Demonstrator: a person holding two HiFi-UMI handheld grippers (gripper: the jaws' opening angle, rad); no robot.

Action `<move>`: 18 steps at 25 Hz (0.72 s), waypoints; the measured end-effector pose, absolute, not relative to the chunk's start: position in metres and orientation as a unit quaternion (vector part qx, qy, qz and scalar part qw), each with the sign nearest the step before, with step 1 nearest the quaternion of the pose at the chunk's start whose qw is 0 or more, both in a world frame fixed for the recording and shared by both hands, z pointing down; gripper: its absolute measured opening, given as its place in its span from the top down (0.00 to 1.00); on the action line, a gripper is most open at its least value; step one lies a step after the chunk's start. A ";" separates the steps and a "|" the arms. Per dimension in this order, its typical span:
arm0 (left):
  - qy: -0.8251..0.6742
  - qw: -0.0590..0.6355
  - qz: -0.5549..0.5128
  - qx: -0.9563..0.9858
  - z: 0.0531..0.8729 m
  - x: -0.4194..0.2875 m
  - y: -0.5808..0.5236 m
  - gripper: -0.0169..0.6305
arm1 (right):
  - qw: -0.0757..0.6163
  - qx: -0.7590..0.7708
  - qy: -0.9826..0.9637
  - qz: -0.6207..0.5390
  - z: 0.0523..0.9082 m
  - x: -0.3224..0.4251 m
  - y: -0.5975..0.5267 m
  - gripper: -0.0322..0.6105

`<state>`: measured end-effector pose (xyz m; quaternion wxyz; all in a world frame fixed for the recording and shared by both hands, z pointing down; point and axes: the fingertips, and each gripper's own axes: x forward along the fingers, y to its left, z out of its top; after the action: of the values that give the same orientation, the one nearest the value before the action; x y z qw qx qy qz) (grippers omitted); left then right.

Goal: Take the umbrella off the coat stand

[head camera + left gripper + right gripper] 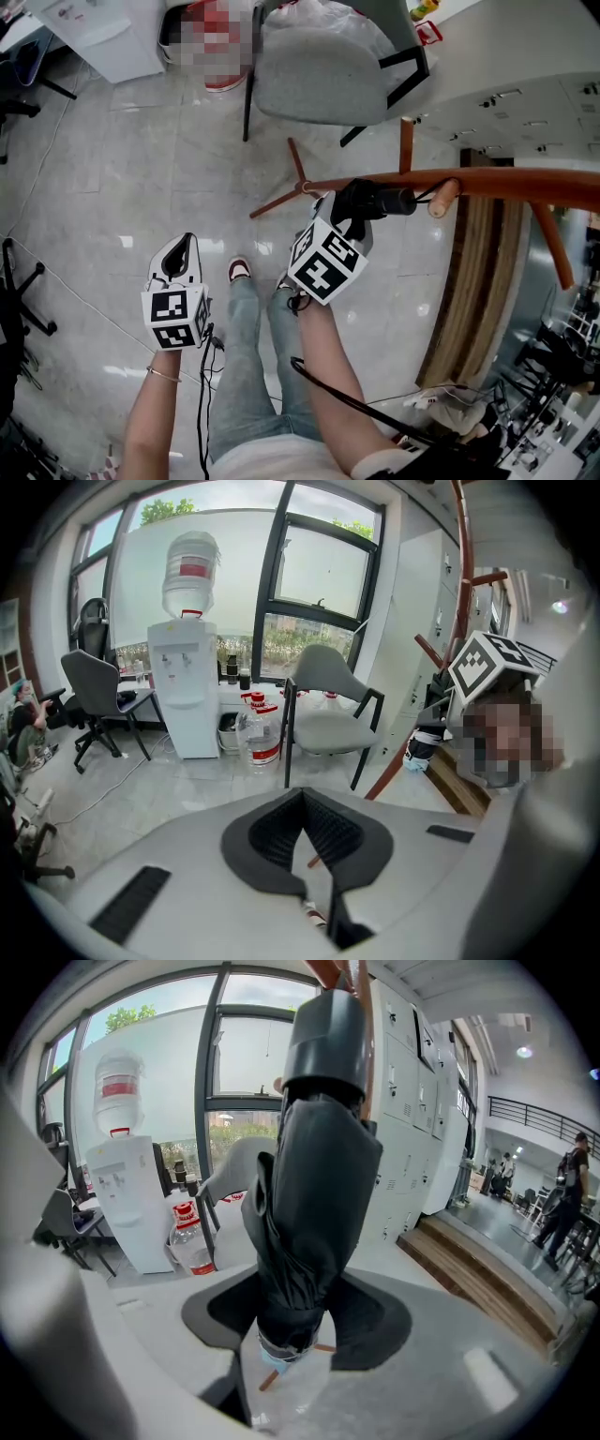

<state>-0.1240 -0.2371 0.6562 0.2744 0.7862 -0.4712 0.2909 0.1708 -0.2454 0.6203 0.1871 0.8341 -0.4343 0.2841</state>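
Observation:
The black folded umbrella hangs beside the brown wooden coat stand. Its wrist strap loops toward a peg. My right gripper is shut on the umbrella's folded canopy. In the right gripper view the umbrella fills the middle, its grey handle cap uppermost, with the dark pads against its lower end and the right gripper around it. My left gripper hangs lower left, away from the stand, shut and holding nothing. In the left gripper view the left gripper shows pads meeting at the tip.
A grey chair stands just behind the stand's feet. A water dispenser, bottles and an office chair are farther back. A wooden step runs at the right. My legs and shoes are below.

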 end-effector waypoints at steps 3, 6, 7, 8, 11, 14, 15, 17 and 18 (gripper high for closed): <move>-0.472 0.273 0.288 0.787 0.650 -0.120 -0.231 0.97 | 0.190 0.829 -0.444 0.283 0.615 0.167 -0.241 0.62; -0.474 0.271 0.283 0.789 0.643 -0.117 -0.228 0.97 | 0.191 0.824 -0.453 0.283 0.610 0.164 -0.239 0.62; -0.474 0.270 0.282 0.789 0.641 -0.116 -0.227 0.97 | 0.191 0.822 -0.455 0.283 0.609 0.163 -0.238 0.62; -0.475 0.270 0.281 0.789 0.640 -0.116 -0.226 0.97 | 0.191 0.821 -0.457 0.283 0.608 0.162 -0.238 0.62; -0.477 0.269 0.279 0.789 0.636 -0.116 -0.223 0.97 | 0.192 0.818 -0.463 0.281 0.603 0.158 -0.236 0.62; -0.479 0.269 0.278 0.788 0.632 -0.117 -0.217 0.97 | 0.195 0.814 -0.471 0.277 0.599 0.153 -0.235 0.62; -0.480 0.269 0.278 0.787 0.631 -0.117 -0.216 0.97 | 0.196 0.813 -0.474 0.276 0.597 0.152 -0.234 0.62; -0.482 0.271 0.277 0.786 0.630 -0.119 -0.212 0.97 | 0.199 0.810 -0.479 0.273 0.594 0.149 -0.233 0.62; -0.484 0.272 0.276 0.785 0.629 -0.120 -0.211 0.97 | 0.200 0.809 -0.482 0.271 0.592 0.148 -0.232 0.62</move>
<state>-0.1201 -0.2106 0.6291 0.2723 0.7846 -0.4838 0.2760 0.1476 -0.2323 0.5925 0.2001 0.8089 -0.4817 0.2713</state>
